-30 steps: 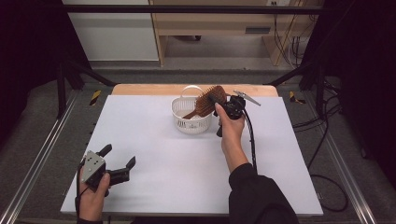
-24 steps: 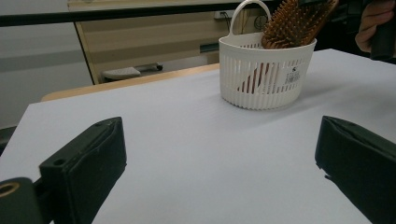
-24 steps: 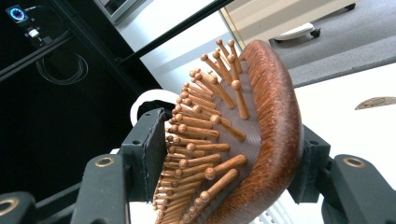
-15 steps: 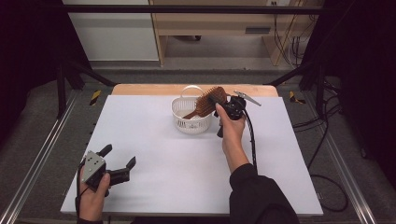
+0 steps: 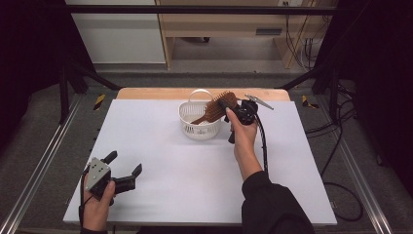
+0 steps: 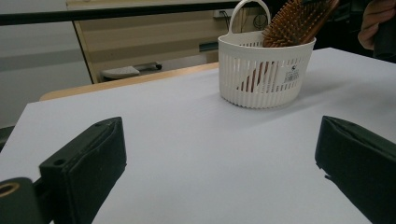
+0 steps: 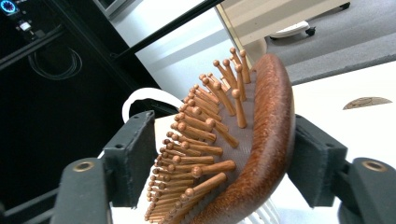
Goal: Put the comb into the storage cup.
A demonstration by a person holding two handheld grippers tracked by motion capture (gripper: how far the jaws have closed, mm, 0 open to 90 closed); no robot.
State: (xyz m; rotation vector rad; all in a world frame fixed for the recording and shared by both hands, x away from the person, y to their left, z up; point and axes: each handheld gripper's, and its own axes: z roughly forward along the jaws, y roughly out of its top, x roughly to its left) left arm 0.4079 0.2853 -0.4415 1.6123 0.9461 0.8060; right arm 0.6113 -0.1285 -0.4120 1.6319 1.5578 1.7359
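We hold brush (image 7: 252, 140) head w/ right claw (image 5: 233, 110), jaws clamped; handle in basket (image 5: 198, 127). Risk: tipping basket. Left claw (image 5: 124, 168) wide open, empty.

Wooden hairbrush (image 5: 220, 104) tilted in basket (image 5: 195, 127)

High view looks down over the desk (image 5: 160, 146); both gripper views sit low and close, sharing the white basket (image 6: 266, 70).

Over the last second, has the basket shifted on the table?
No. The basket sits at the same spot against the table's wooden far edge.
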